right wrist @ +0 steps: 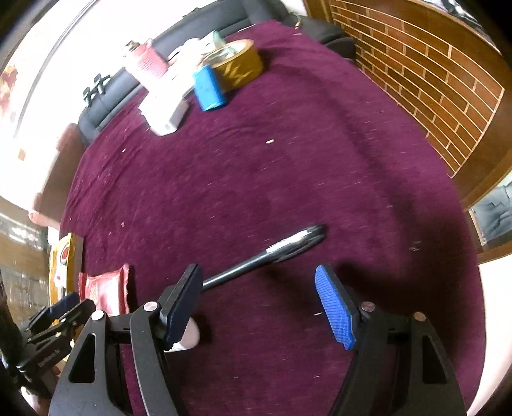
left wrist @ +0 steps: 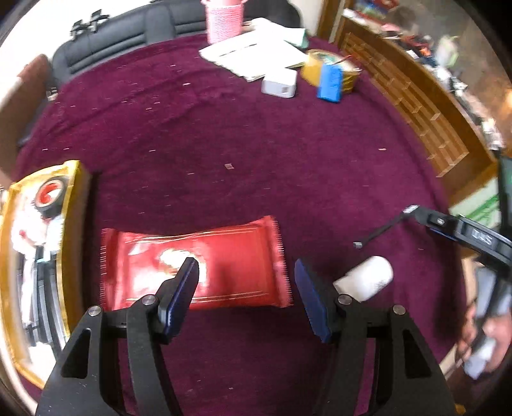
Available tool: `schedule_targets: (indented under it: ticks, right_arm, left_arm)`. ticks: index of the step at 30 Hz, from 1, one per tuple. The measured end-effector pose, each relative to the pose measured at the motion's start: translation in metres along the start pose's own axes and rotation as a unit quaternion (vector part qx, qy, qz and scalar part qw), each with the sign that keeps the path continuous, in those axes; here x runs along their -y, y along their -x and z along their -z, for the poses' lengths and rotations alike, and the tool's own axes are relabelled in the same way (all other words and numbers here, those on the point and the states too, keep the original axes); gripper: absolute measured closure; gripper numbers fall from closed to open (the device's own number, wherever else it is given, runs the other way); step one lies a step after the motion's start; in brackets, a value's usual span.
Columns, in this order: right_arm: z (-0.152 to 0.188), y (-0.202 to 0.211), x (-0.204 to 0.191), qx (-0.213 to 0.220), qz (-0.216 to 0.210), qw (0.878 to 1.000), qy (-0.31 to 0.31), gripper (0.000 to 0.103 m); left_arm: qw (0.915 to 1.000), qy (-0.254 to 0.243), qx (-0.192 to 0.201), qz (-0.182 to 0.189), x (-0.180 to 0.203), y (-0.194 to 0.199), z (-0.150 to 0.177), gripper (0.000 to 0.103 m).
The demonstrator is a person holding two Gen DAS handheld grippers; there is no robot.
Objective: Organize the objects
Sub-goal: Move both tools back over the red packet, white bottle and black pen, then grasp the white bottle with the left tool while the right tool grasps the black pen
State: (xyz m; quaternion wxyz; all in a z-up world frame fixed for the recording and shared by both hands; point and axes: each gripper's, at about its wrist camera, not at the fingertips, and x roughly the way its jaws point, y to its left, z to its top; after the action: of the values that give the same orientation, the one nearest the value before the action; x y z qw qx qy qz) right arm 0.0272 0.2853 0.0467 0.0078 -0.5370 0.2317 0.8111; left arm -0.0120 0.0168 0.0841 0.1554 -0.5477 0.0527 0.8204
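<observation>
- Left wrist view is showing the left gripper [left wrist: 244, 272] hanging with fingers spread wide and holding nothing, its left finger crossing in front of a red packet [left wrist: 195, 262] lying flat on the maroon cloth [left wrist: 256, 144].
- Just right of it, a white tube [left wrist: 368, 281] is lying on the cloth beside the packet, and a gold tray [left wrist: 68, 256] is sitting at the packet's left end.
- Judging by its crimped ends and sheen, the packet is looking light, soft and slippery; pinching across a sealed end or the short width is likely the surest hold.
- Right wrist view is showing the right gripper [right wrist: 260, 294], also spread and empty, poised over a pen [right wrist: 265, 252] lying on the cloth between its fingers; stiff, thin and apt to roll, it is asking for a grip at mid-barrel.
- Only this view is revealing the pen; only the left one is showing the tray's contents, blurred.
- Farther back, both views are taking in a blue box [right wrist: 209, 88], a gold tin [right wrist: 236, 62], a white box [left wrist: 279, 84], papers [left wrist: 252, 52] and a pink basket [left wrist: 224, 19].
</observation>
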Motion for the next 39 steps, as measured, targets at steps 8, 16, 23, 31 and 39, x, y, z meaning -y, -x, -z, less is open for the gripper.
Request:
schedule_targets:
  ticks: [8, 16, 23, 31, 39]
  right_arm:
    - [-0.009, 0.005, 0.037, 0.005, 0.006, 1.000, -0.029, 0.035]
    - [-0.010, 0.000, 0.036, -0.007, 0.008, 1.000, -0.018, 0.035]
    - [-0.012, -0.005, 0.028, -0.012, 0.003, 1.000, -0.015, 0.035]
    - [-0.011, -0.027, -0.003, -0.052, -0.009, 0.999, -0.003, 0.033]
    - [-0.021, -0.056, -0.061, -0.044, 0.089, 0.991, 0.086, 0.032]
  left_arm:
    - [0.9901, -0.122, -0.015, 0.067, 0.059, -0.018, 0.013, 0.042]
    - [0.9701, -0.236, -0.029, 0.049, 0.111, -0.053, 0.017, 0.043]
    - [0.9796, -0.177, -0.034, 0.088, 0.104, -0.050, 0.016, 0.069]
    - [0.9937, -0.100, 0.000, 0.049, 0.063, -0.009, 0.012, 0.069]
    - [0.9952, -0.068, 0.049, -0.050, 0.025, 0.026, 0.014, 0.069]
